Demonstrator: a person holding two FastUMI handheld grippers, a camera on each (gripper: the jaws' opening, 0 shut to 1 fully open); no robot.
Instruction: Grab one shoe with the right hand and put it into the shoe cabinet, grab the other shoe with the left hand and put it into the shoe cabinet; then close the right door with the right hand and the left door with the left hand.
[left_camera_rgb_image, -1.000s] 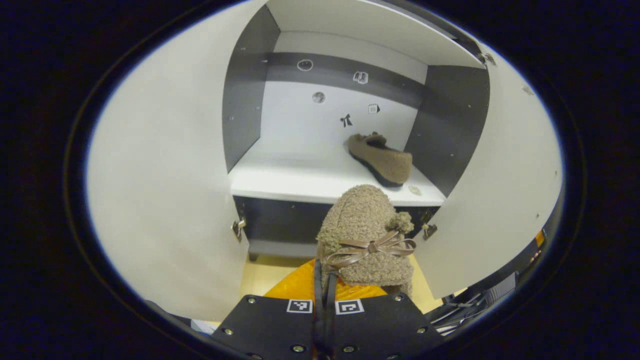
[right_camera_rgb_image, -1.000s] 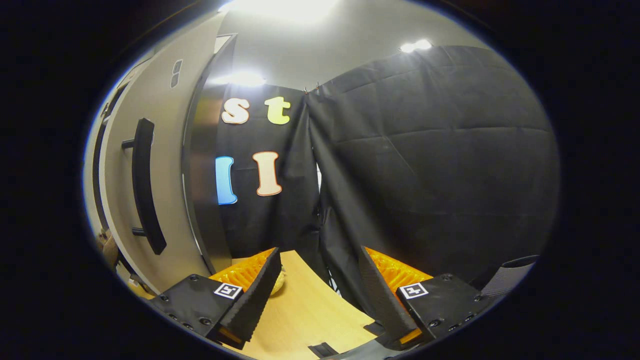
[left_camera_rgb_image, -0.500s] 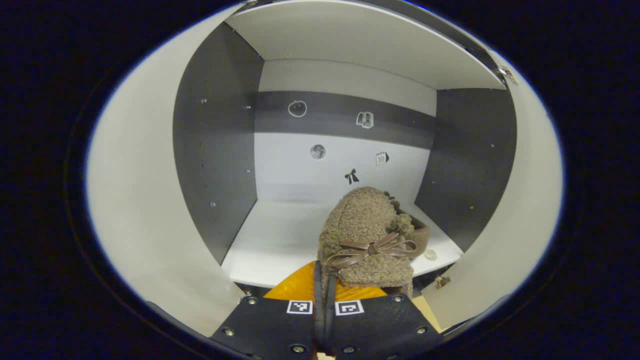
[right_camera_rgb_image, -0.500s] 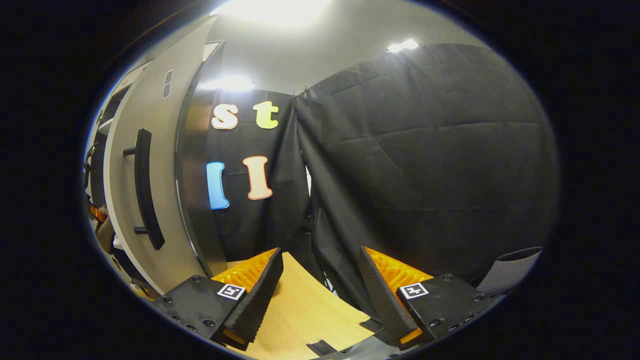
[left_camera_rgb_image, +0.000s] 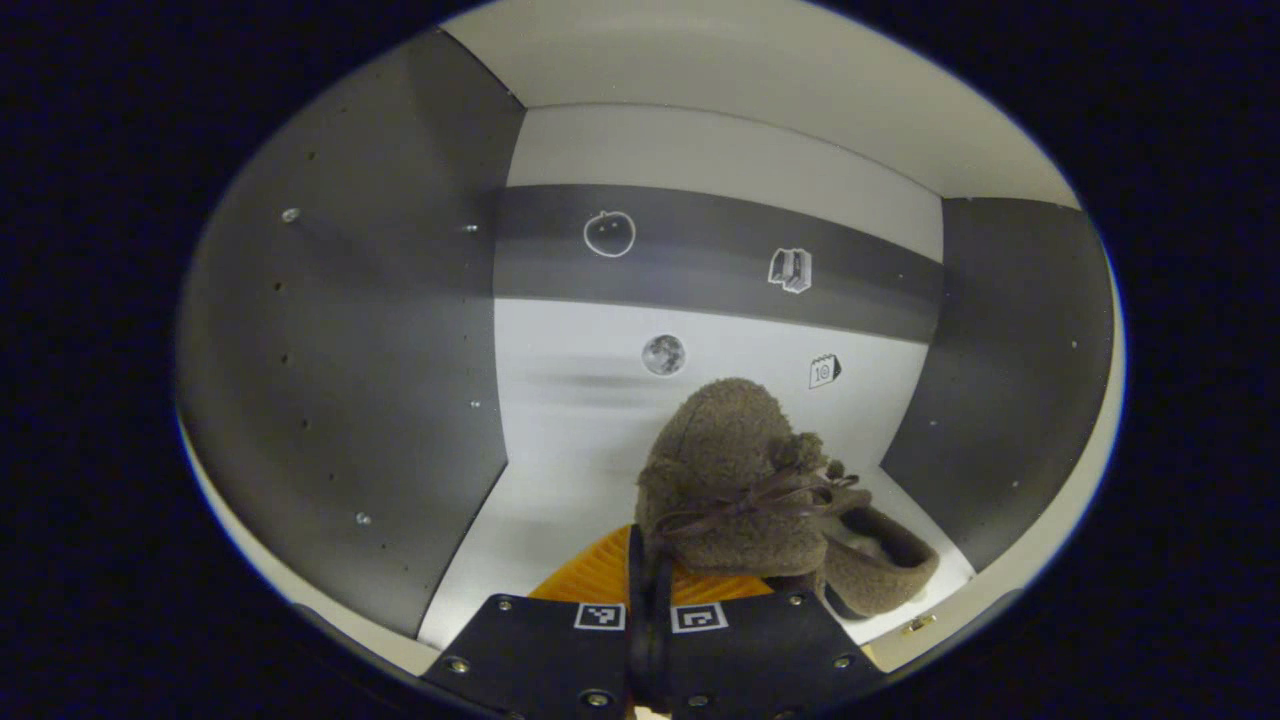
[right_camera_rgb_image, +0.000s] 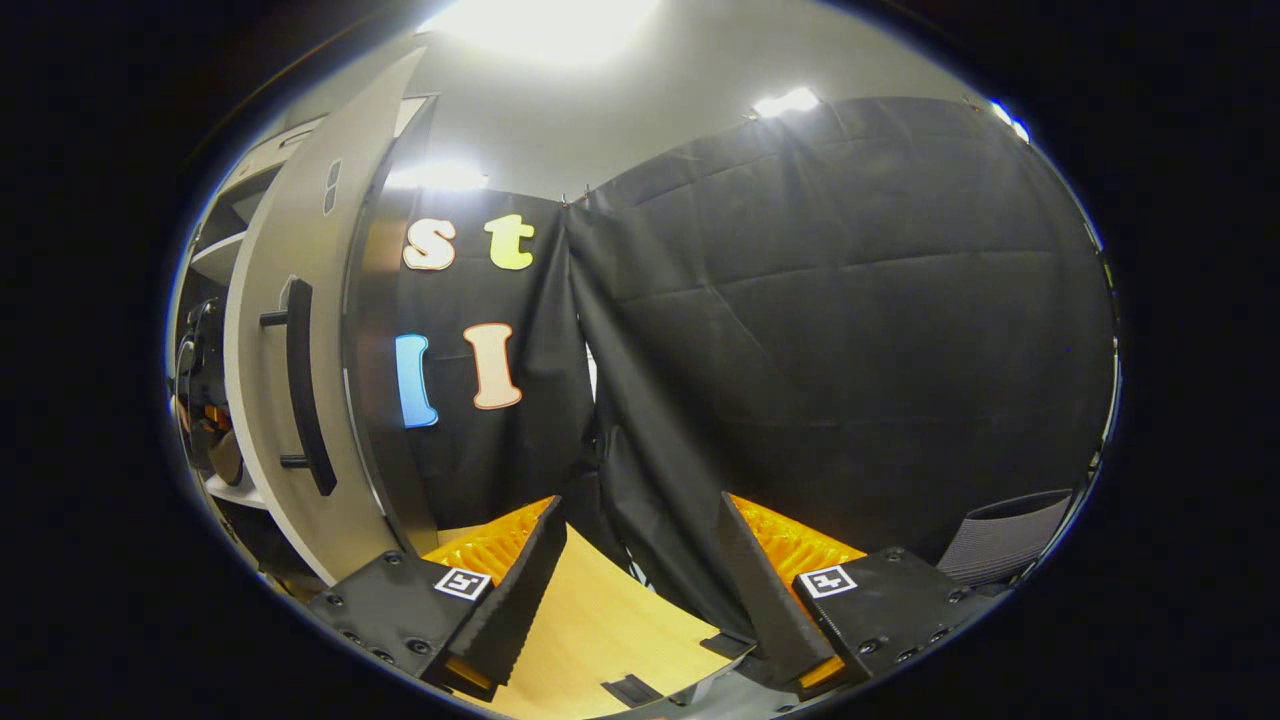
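Over the last second the shoe cabinet (left_camera_rgb_image: 350, 380) has grown from a doorway framed by both open doors to an interior surrounding the left gripper view: dark side panels, pale back wall with a grey band and small stickers, smooth white shelf (left_camera_rgb_image: 540, 500). Judgement: the left gripper (left_camera_rgb_image: 650, 600) is now inside the compartment, and the second shoe is at the point of being set down; release has not occurred.

The left gripper has its fingers drawn nearly together, clamped on the heel end of the held shoe (left_camera_rgb_image: 730, 480), a rounded slipper of curly brown fleece with a thin leather bow. The first shoe (left_camera_rgb_image: 880, 560), of the same fleece, lies on the shelf just beside it to the right; contact between them cannot be determined.

In the right gripper view, the right gripper (right_camera_rgb_image: 640, 590) is spread wide and empty above the pale wooden bench (right_camera_rgb_image: 600, 640). The right door (right_camera_rgb_image: 280, 400), a flat grey panel with a dark bar handle (right_camera_rgb_image: 300, 390), stands open; both doors remain to be closed.
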